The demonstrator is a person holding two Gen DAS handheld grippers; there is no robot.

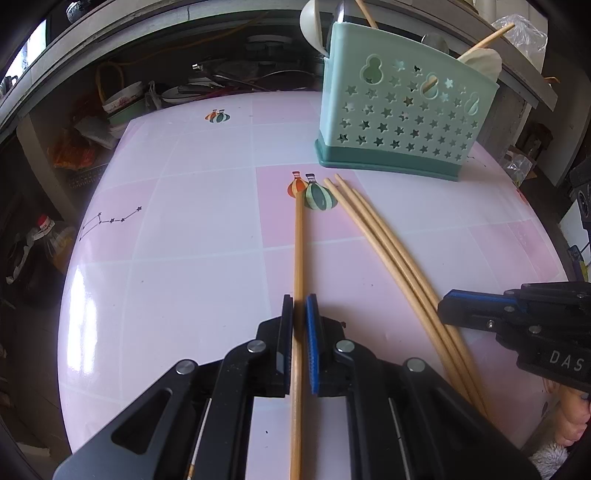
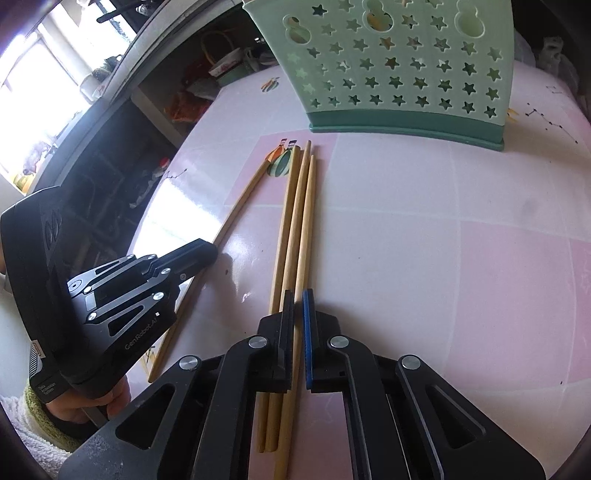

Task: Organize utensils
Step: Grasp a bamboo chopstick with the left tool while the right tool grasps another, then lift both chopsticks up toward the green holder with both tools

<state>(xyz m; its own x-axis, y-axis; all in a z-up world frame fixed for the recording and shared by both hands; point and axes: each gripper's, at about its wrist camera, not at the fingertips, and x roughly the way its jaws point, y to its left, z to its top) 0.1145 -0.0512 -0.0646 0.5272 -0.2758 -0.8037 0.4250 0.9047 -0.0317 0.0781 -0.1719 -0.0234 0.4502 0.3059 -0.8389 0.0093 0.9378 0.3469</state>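
Note:
On the pink-and-white table [image 1: 184, 221] lies a single bamboo chopstick [image 1: 298, 240], and my left gripper [image 1: 299, 301] is shut on it near its lower part. To its right, three more chopsticks [image 1: 384, 243] lie side by side. My right gripper [image 2: 298, 295] is shut on the rightmost chopstick [image 2: 306, 229] of that group; the other two rest just left of its jaws. The mint green utensil holder [image 1: 402, 110] with star cut-outs stands upright just beyond the chopstick tips. It holds pale spoons [image 1: 312, 22] and a chopstick [image 1: 487, 37].
Beyond the table's left edge is a dark shelf area with bowls [image 1: 125, 103] and a bottle [image 1: 48, 229]. A clear plastic bag [image 1: 524, 37] sits behind the holder. A person's hand [image 2: 110, 402] grips the left tool handle.

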